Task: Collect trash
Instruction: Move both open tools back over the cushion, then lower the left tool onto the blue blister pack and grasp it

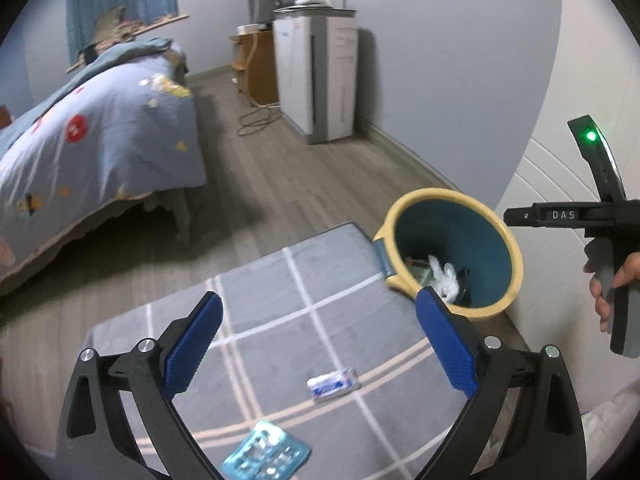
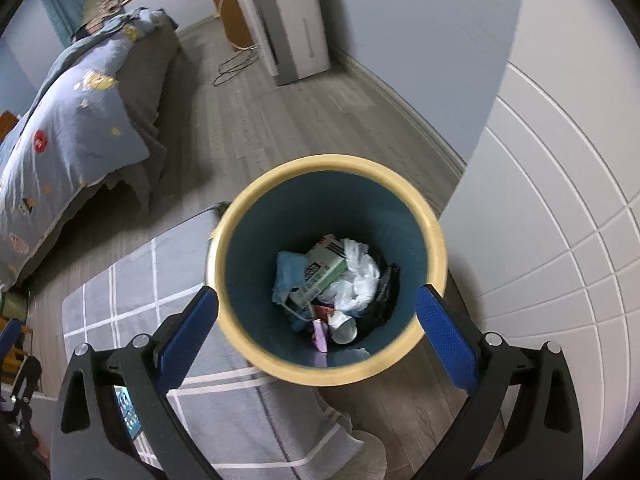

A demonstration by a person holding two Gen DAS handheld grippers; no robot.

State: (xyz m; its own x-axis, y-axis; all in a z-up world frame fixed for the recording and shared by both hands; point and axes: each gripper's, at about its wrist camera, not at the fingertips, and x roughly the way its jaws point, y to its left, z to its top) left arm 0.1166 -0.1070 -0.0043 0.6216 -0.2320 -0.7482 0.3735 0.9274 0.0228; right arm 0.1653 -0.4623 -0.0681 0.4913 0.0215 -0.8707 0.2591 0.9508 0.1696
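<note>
Bedroom floor mid-cleanup: yellow-rimmed bin [image 2: 328,268] standing at the rug's [image 1: 280,320] corner by the wall, already holding tissue, a carton and a cup. Right gripper [image 2: 316,320] poised directly over the bin's mouth, jaws spread wide and empty, seemingly just after a drop. Left gripper [image 1: 320,340] angled down over the rug, jaws likewise spread, framing a wrapper [image 1: 334,384] and blister pack [image 1: 266,456], probably next for collection.

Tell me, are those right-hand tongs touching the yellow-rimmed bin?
Apart. In the right wrist view the right tongs hang open above the bin, whose rim and trash lie below, between the blue pads.
</note>
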